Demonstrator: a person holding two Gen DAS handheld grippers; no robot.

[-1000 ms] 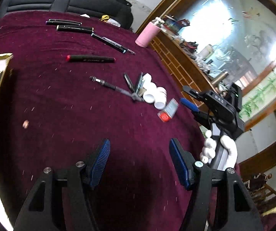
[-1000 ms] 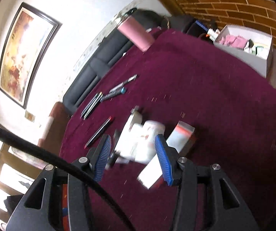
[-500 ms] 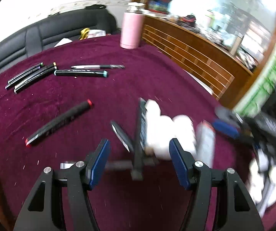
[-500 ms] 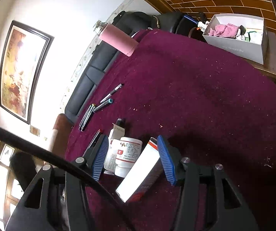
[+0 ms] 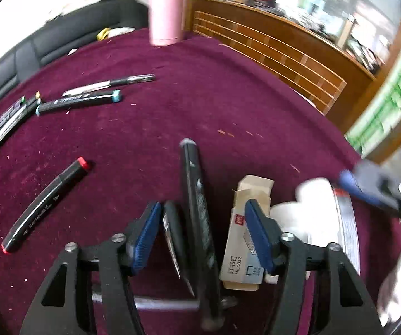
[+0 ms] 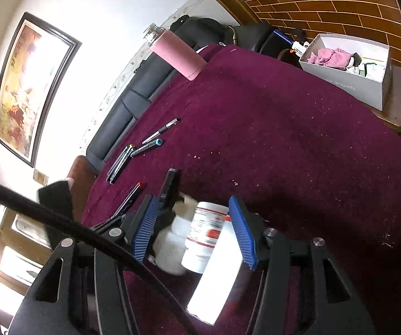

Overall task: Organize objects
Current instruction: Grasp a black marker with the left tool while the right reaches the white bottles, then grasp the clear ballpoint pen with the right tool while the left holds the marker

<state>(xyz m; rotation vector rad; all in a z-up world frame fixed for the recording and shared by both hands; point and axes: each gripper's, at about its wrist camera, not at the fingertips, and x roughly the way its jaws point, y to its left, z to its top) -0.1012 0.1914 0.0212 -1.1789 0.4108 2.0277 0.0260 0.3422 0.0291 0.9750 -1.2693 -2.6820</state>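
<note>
On the maroon tablecloth (image 5: 228, 97) lies a cluster of small items. My left gripper (image 5: 202, 234) points down over it, its jaws closing. Between them stand a long black tool (image 5: 196, 195) and a smaller black piece (image 5: 172, 237); the right pad overlaps a cardboard staple box (image 5: 239, 259). I see no firm pinch. White bottles (image 5: 309, 203) lie to the right of the box. My right gripper (image 6: 193, 230) is open around the white bottles (image 6: 203, 237) and a white box (image 6: 217, 279). One of its blue fingertips (image 5: 359, 187) shows at the right of the left wrist view.
A red-capped marker (image 5: 47, 203) lies left of the cluster. Farther back are a blue-capped marker (image 5: 80, 100), a pen (image 5: 111, 83) and several dark markers (image 5: 5, 125). A pink flask (image 5: 167, 14) stands at the far edge. A grey box (image 6: 348, 78) with cloth sits off the table.
My left gripper has swung in from an open stretch of cloth to straddle the cluster, and its jaws have narrowed. The right gripper stayed put; the bottles between its jaws shifted slightly.
</note>
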